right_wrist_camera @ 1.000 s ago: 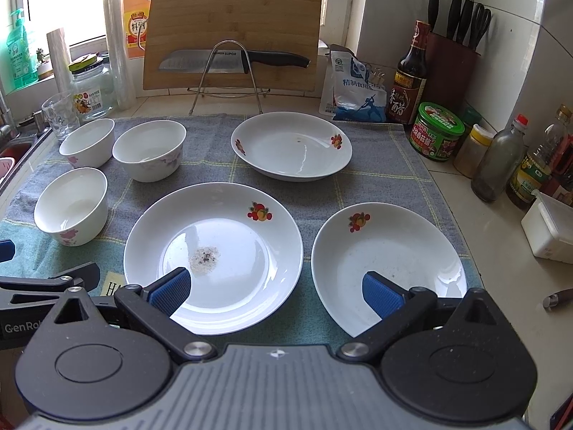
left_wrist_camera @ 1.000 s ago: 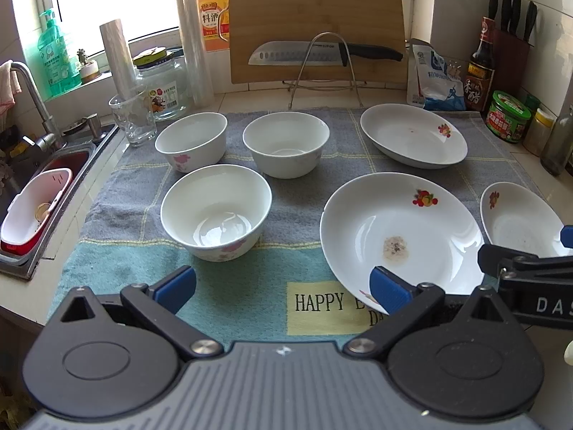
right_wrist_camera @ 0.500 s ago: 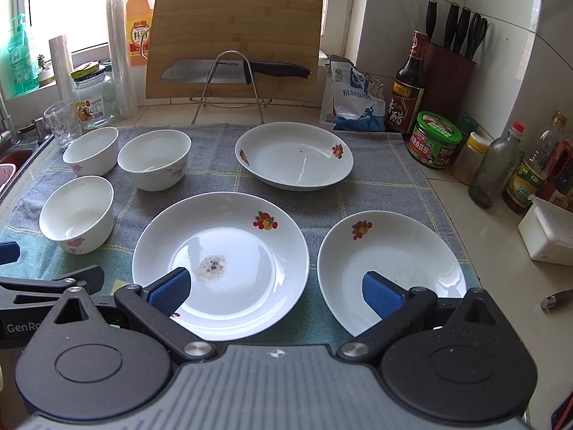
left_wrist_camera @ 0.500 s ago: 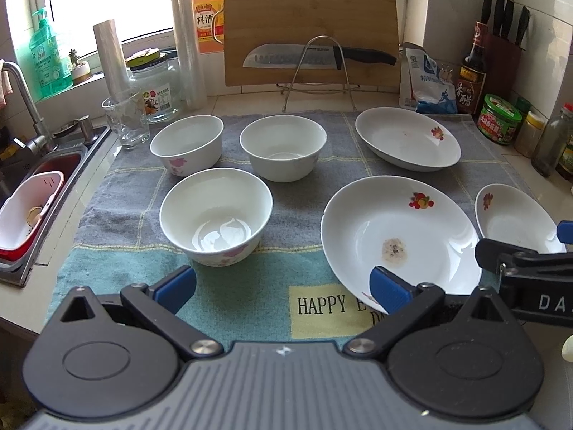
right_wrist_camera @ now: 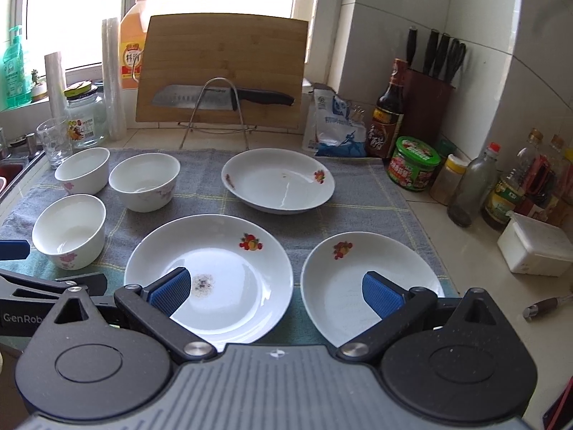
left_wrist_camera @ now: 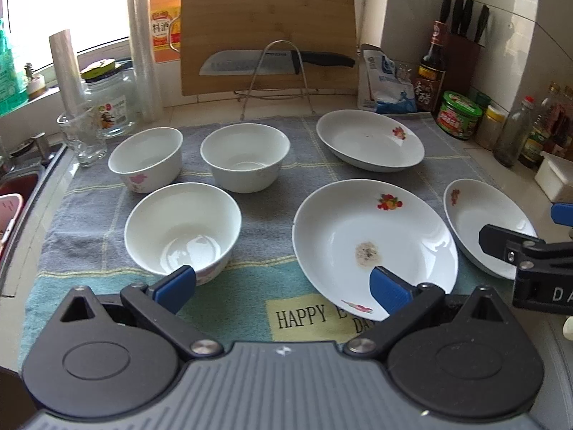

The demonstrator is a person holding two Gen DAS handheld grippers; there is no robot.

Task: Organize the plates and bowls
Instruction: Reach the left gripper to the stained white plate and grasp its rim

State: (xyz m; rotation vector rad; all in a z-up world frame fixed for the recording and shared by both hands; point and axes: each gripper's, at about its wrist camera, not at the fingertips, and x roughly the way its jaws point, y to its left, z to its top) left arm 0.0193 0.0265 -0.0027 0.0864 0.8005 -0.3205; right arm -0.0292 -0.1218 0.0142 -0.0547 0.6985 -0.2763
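Three white bowls stand on the left of a grey-blue towel (left_wrist_camera: 258, 279): a near bowl (left_wrist_camera: 182, 227) (right_wrist_camera: 70, 231), a back left bowl (left_wrist_camera: 145, 157) (right_wrist_camera: 83, 170) and a back middle bowl (left_wrist_camera: 245, 156) (right_wrist_camera: 145, 181). Three white flowered plates lie to the right: a large stained plate (left_wrist_camera: 374, 243) (right_wrist_camera: 215, 272), a far plate (left_wrist_camera: 369, 139) (right_wrist_camera: 277, 179) and a right plate (left_wrist_camera: 483, 222) (right_wrist_camera: 369, 283). My left gripper (left_wrist_camera: 283, 288) hovers open over the towel's front edge, holding nothing. My right gripper (right_wrist_camera: 275, 292) is open above the gap between the large and right plates.
A cutting board (right_wrist_camera: 224, 68) with a knife (right_wrist_camera: 218, 98) on a wire rack stands at the back. A glass (left_wrist_camera: 82, 138), a jar (left_wrist_camera: 107, 104) and the sink (left_wrist_camera: 14, 193) are at the left. Sauce bottles (right_wrist_camera: 388, 111), a green tub (right_wrist_camera: 413, 163) and a white box (right_wrist_camera: 540, 247) crowd the right.
Both grippers have risen and tilted a little, so the counter sits lower in both views. No dish has moved and both stay open.
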